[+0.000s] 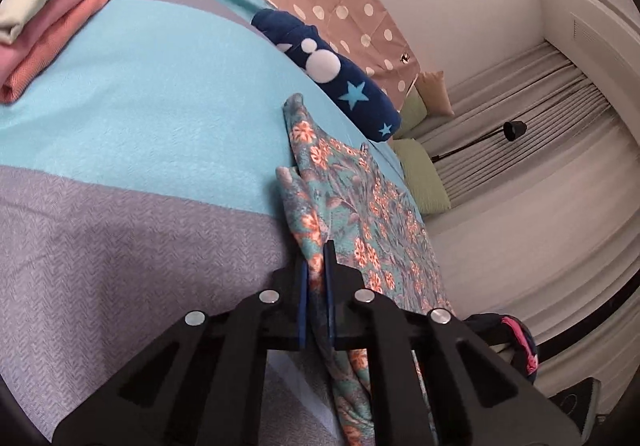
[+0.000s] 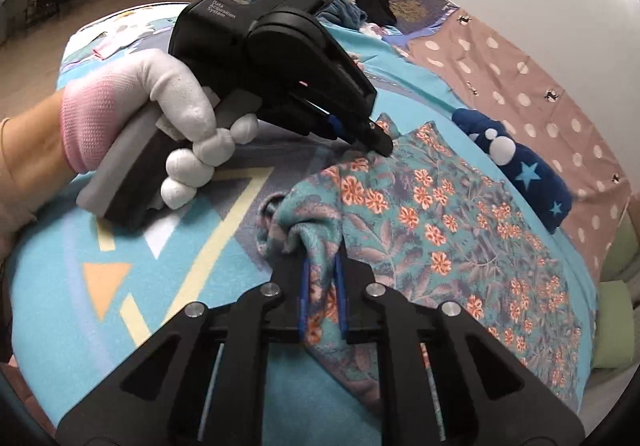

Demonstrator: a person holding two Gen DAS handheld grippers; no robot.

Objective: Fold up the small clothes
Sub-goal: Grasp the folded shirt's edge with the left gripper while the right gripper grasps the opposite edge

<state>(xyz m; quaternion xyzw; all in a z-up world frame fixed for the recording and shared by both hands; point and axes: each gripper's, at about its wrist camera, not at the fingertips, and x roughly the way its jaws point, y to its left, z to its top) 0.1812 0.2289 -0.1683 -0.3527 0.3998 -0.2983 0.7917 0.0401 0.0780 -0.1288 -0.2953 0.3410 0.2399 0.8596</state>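
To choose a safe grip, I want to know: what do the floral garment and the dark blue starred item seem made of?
Floral garment: soft matte knit, probably jersey; it drapes and bunches. Dark blue starred item: likely fleece; fuzzy, thick, dull surface.

The teal floral-print fabric garment (image 2: pixel 452 230) lies spread on the turquoise and grey patterned blanket (image 1: pixel 132 118). The left gripper (image 2: pixel 380 144) pinches the garment's far edge; the right gripper (image 2: pixel 322 278) pinches a bunched fold at its near edge. Beyond the garment lies the navy star-patterned rolled cloth (image 2: pixel 528 174), and behind that the brown polka-dot quilt (image 2: pixel 532 70). In the left wrist view, a stack of folded pink, orange and cream cloths (image 1: pixel 52 22) rests on the blanket, well apart to the garment's left.
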